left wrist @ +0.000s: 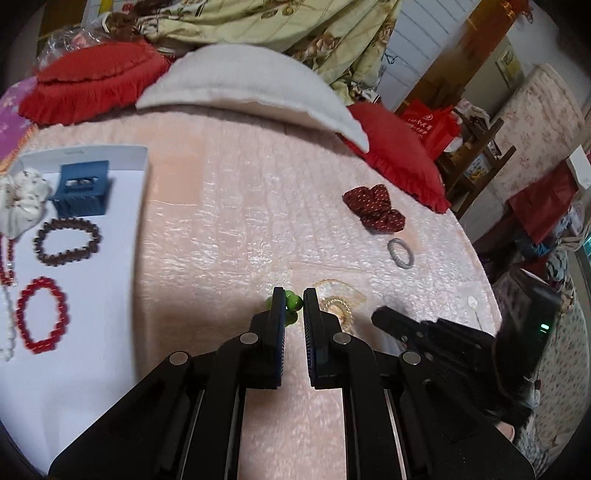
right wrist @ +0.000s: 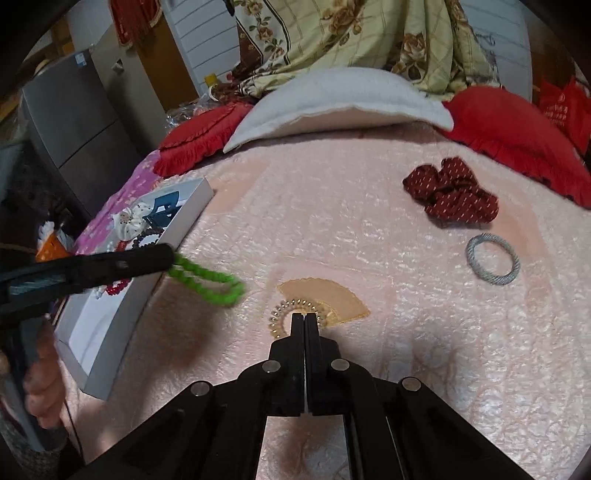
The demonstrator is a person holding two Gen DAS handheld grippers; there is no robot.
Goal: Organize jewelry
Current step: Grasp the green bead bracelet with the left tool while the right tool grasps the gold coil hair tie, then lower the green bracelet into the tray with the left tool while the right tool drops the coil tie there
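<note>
My left gripper (left wrist: 293,299) is shut on a green bead bracelet (left wrist: 293,300) and holds it above the pink bedspread; in the right wrist view the bracelet (right wrist: 207,280) hangs from it beside the white tray (right wrist: 110,332). The tray (left wrist: 122,206) holds a blue hair claw (left wrist: 82,192), a brown bracelet (left wrist: 66,242), a red bracelet (left wrist: 41,314) and a cream scrunchie (left wrist: 20,201). My right gripper (right wrist: 304,315) is shut, its tips at a clear spiral hair tie (right wrist: 282,314). A dark red scrunchie (right wrist: 450,195) and a grey ring (right wrist: 493,264) lie to the right.
Red cushions (right wrist: 517,136) and a white pillow (right wrist: 340,99) lie at the back of the bed, with a floral quilt (right wrist: 351,33) behind. The bed's edge drops off on the right in the left wrist view, where red bags (left wrist: 430,123) stand.
</note>
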